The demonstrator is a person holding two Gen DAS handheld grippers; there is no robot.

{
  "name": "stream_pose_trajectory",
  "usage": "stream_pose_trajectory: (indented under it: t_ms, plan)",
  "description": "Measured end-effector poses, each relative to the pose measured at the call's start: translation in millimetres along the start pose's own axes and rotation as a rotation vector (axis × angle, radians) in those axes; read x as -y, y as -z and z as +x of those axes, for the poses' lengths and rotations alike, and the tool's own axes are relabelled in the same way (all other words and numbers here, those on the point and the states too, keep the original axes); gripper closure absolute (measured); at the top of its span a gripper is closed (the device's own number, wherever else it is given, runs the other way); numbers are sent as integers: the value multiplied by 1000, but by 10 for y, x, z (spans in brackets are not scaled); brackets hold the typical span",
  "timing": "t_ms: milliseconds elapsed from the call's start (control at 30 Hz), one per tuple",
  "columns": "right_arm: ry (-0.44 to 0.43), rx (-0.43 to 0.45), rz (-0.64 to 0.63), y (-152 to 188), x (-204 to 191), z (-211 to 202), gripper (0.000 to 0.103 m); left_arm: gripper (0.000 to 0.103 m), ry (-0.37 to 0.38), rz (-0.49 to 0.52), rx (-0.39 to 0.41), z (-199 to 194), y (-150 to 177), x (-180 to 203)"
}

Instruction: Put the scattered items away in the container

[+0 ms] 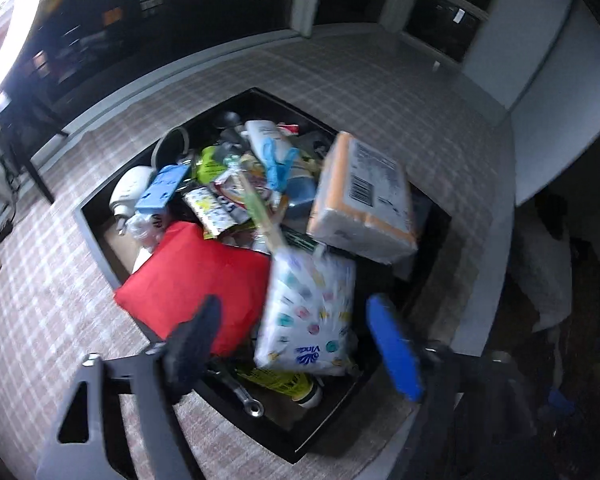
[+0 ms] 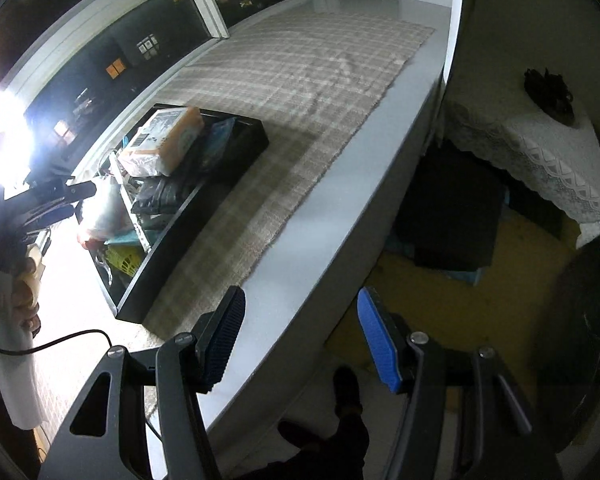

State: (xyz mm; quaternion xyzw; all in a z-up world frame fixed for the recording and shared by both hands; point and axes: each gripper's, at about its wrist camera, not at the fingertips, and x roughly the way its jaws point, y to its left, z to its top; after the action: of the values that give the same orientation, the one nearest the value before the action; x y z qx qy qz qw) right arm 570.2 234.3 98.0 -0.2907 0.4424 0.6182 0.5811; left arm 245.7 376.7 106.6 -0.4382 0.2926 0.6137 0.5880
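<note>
A black tray (image 1: 100, 236) sits on a checked cloth (image 1: 40, 300) and is piled with items: a red pouch (image 1: 188, 276), a dotted Vinda tissue pack (image 1: 308, 316), an orange-and-white tissue pack (image 1: 364, 196), a white bottle (image 1: 268, 136), a blue card (image 1: 164, 188). My left gripper (image 1: 296, 344) hovers open and empty above the tray's near corner, over the red pouch and the Vinda pack. My right gripper (image 2: 300, 340) is open and empty over the ledge's front edge, right of the tray (image 2: 204, 208). The orange tissue pack (image 2: 168, 136) tops the pile there.
The grey window ledge (image 2: 332, 216) carries the cloth (image 2: 300, 80), with dark windows behind. A bright lamp (image 2: 0, 140) glares at the left. Beyond the ledge edge are the floor, a dark box (image 2: 452, 216) and a lace-covered table (image 2: 540, 152).
</note>
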Motion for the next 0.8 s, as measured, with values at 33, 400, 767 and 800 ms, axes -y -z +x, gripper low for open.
stream_pose_trajectory:
  t_ms: [33,400,767,800]
  plan:
    - [-1,3,-6,-7,-8,-4,45,27,-2,-12,3,-17,4,-43]
    - [-54,-11,-102,-42,-442,62,45,27,-129,-94,72,-490,411,-701]
    - [-160,-27,-273,89,-1389,120,45,27,-291,-204,194,-1314,1176,-1379]
    - [-166,-26,-287,116,-1466,113,45,27,-312,-219,209,-1379,1263,-1440]
